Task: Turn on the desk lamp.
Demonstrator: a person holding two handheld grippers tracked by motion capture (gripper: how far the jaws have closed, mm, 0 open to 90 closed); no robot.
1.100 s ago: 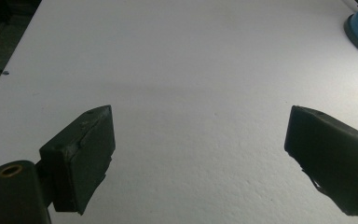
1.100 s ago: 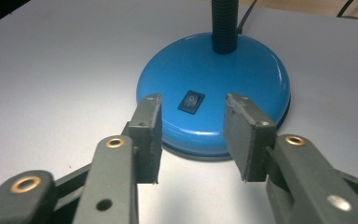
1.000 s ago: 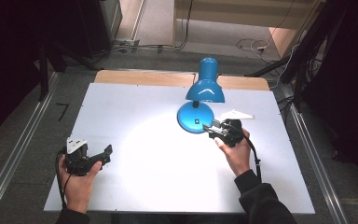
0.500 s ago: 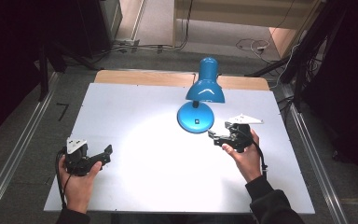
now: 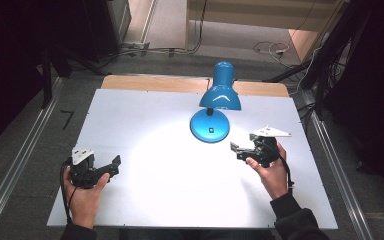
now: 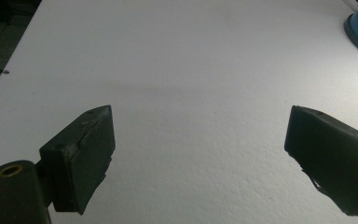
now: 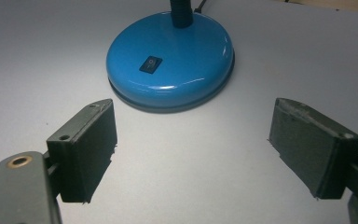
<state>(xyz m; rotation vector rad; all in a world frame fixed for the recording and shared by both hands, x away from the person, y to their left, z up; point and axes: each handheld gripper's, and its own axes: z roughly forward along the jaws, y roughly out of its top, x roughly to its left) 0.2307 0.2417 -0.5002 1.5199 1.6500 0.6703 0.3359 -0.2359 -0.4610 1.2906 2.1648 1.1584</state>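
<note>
My right fingers (image 7: 98,154) stand spread wide with nothing between them; they have just been opening, and the right gripper (image 5: 244,151) now sits a little back from the lamp's base (image 7: 170,58), which lies near and ahead of me. My left fingers (image 6: 91,158) are spread too, empty, with the left gripper (image 5: 105,167) resting low over the bare worktop (image 5: 145,120), well apart from the lamp. The blue lamp (image 5: 219,97) stands upright at the far middle of the worktop, its shade tipped toward me and a bright pool of light on the white surface in front of it, so I judge it is lit. The small black rocker switch (image 7: 149,63) sits on top of the round base, on the side facing my right gripper.

The work in hand, as I read it, is at that switch. If I must press it again, I should bring one right fingertip squarely over the rocker, come straight down, and keep clear of the neck (image 7: 182,11) so the base does not slide.
</note>
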